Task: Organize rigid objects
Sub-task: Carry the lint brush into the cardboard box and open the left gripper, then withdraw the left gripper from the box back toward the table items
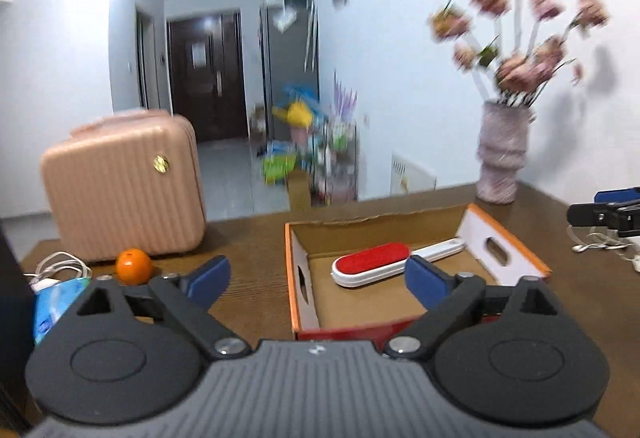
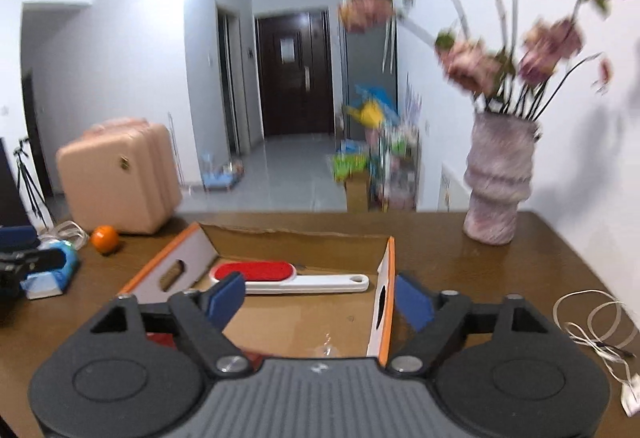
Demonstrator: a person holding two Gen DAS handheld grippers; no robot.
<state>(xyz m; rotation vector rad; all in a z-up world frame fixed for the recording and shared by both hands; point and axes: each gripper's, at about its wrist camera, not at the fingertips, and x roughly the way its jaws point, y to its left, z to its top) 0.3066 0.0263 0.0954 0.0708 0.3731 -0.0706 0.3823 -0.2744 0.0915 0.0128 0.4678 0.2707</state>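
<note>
Both jaw pairs were seen spread wide and empty: left gripper (image 1: 318,280), right gripper (image 2: 320,296). A red-and-white lint brush (image 2: 280,276) was recorded lying flat inside the open cardboard box (image 2: 386,270) on the wooden table (image 2: 520,270), just beyond the fingertips.

Black grippers (image 1: 318,280); blue pads (image 2: 226,296); silver screws; ribbed grey housing

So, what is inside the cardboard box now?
Only a red and white lint brush lies inside the cardboard box. The right tool covers the near floor; anything there cannot be seen.
</note>
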